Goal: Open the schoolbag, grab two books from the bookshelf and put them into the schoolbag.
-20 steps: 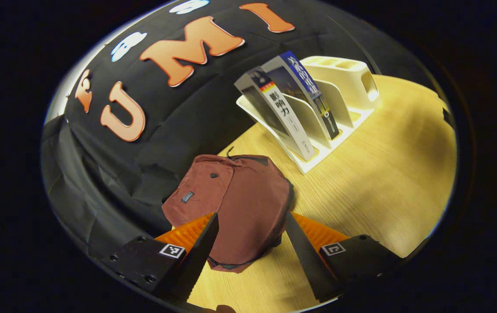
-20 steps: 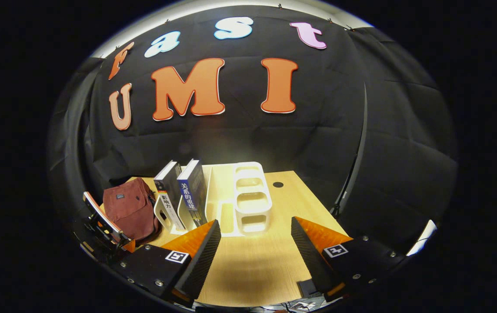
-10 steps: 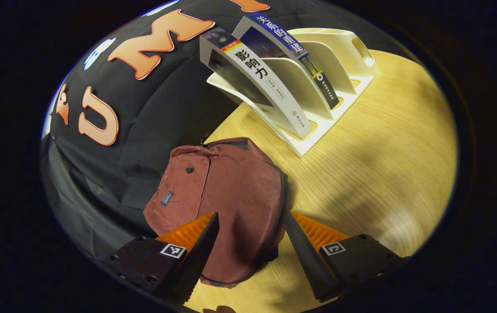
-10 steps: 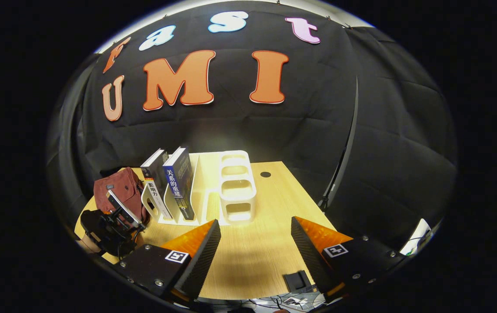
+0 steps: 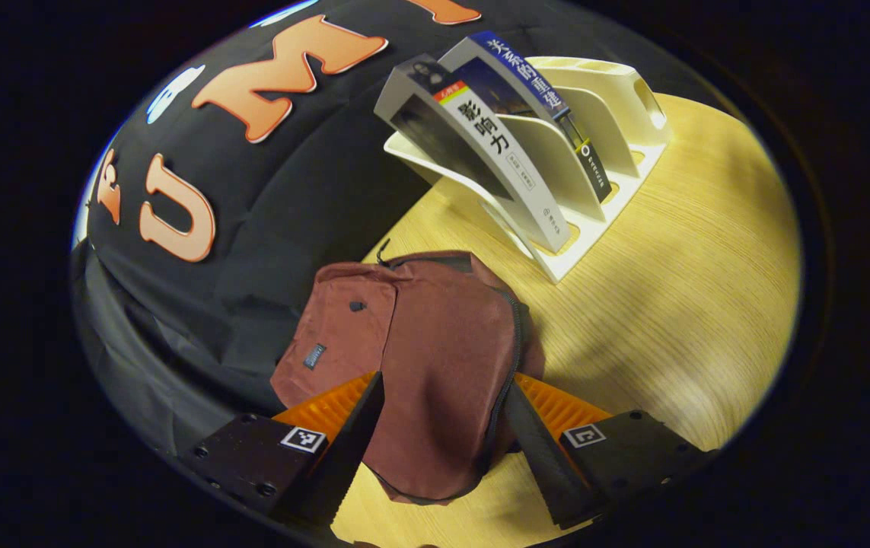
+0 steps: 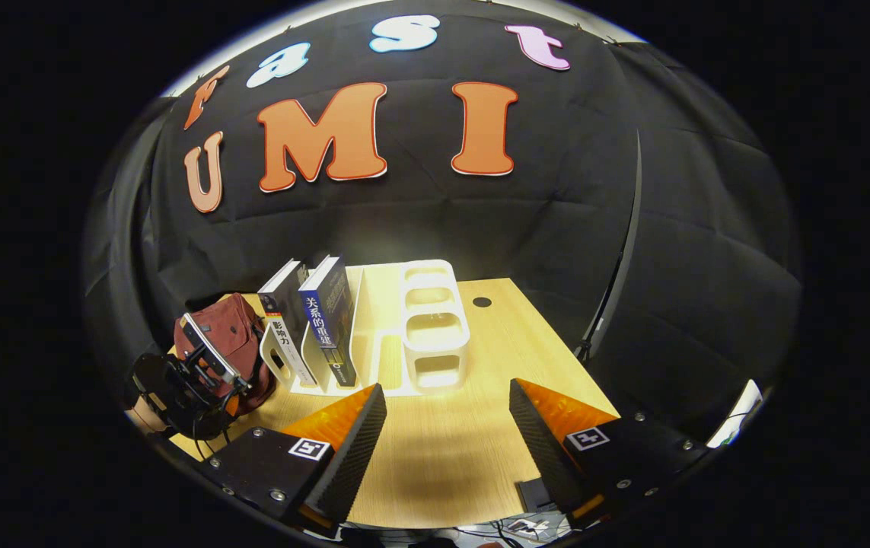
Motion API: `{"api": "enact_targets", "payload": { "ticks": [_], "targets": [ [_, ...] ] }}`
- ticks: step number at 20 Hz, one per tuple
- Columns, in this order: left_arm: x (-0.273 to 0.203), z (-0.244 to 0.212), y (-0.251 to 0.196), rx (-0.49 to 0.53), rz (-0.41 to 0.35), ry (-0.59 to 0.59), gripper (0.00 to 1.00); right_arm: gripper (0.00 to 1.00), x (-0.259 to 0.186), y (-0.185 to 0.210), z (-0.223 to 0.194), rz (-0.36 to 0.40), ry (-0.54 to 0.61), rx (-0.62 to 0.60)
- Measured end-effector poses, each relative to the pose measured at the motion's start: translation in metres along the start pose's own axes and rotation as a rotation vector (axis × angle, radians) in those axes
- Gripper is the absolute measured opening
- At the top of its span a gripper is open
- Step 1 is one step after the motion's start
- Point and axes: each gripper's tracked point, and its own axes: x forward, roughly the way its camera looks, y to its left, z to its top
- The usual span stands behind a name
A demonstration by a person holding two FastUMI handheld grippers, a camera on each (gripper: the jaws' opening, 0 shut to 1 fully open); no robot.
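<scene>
Two books [image 5: 507, 129], both upright in the bookshelf [image 5: 602, 221]; none moved. Schoolbag [image 5: 435, 358] flat on the table [image 5: 678, 304], zip apparently closed, drawn slightly farther up between the left gripper [image 5: 442, 434]'s spread fingers than half a second ago. Right gripper [image 6: 446, 441] spread, idle above the table. Opening not begun.

A dark red schoolbag [image 5: 435, 358] is laid flat, zip closed, just beside the white bookshelf [image 5: 602, 221]. Two books are held slanted in the bookshelf's end slots: a grey-spined book [image 5: 495, 160] nearest the schoolbag, then a blue-spined book [image 5: 533, 84].
</scene>
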Motion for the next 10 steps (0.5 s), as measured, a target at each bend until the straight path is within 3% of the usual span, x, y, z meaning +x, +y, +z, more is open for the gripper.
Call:
{"api": "enact_targets", "payload": {
  "ticks": [2,4,6,7,8,10],
  "targets": [
    [0.005,0.002,-0.008,0.003,-0.032,-0.009,0.91,0.97,0.000,0.000,0.001,-0.002,-0.005,-0.003],
    [0.008,0.002,-0.015,0.010,-0.060,0.000,0.53,0.97,0.001,-0.004,0.001,-0.007,-0.004,-0.010],
    [0.010,0.002,-0.022,0.026,-0.082,0.016,0.48,0.97,0.002,-0.008,0.001,-0.012,-0.002,-0.006],
    [0.010,0.004,-0.022,0.035,-0.075,0.012,0.27,0.97,0.003,-0.011,0.001,-0.014,0.001,-0.003],
    [0.012,0.004,-0.019,0.044,-0.062,0.013,0.16,0.97,0.004,-0.014,0.001,-0.016,0.003,0.001],
    [0.009,0.001,-0.021,0.045,-0.065,0.032,0.06,0.97,0.005,-0.017,0.004,-0.014,0.000,0.006]
  ]
}}
